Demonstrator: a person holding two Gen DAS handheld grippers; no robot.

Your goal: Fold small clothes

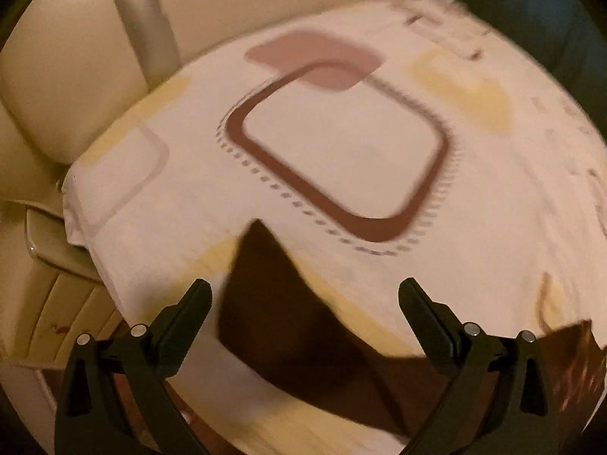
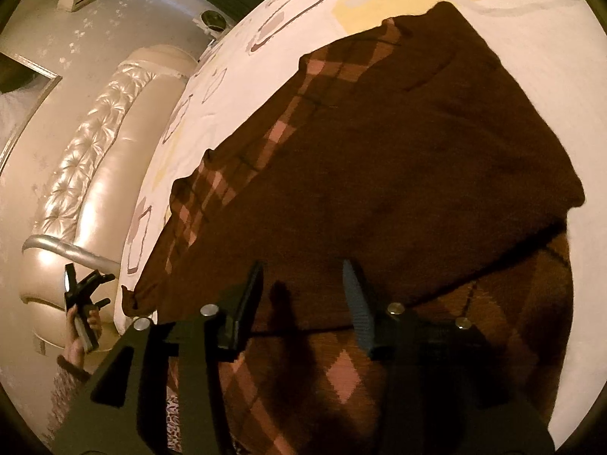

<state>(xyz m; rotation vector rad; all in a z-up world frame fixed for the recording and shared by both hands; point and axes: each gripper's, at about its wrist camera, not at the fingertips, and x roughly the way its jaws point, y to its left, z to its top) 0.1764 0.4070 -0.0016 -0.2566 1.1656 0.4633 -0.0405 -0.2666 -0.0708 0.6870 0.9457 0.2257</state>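
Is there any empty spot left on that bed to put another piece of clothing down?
Yes: bare sheet lies between the brown sweater and the padded headboard, and beyond the sweater's far edge. The near side under the right gripper is covered.

Warm, dim indoor light. A bed [image 2: 538, 87] carries a white sheet [image 1: 341, 159] printed with brown, pink and yellow rounded rectangles. A cream tufted leather headboard [image 2: 87, 174] with a silver trim rail [image 2: 72, 251] stands against a pale patterned wall [image 2: 125, 19]

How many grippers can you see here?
2. The right gripper hovers open over the brown sweater; the left gripper, also open, is held off the bed's left edge.
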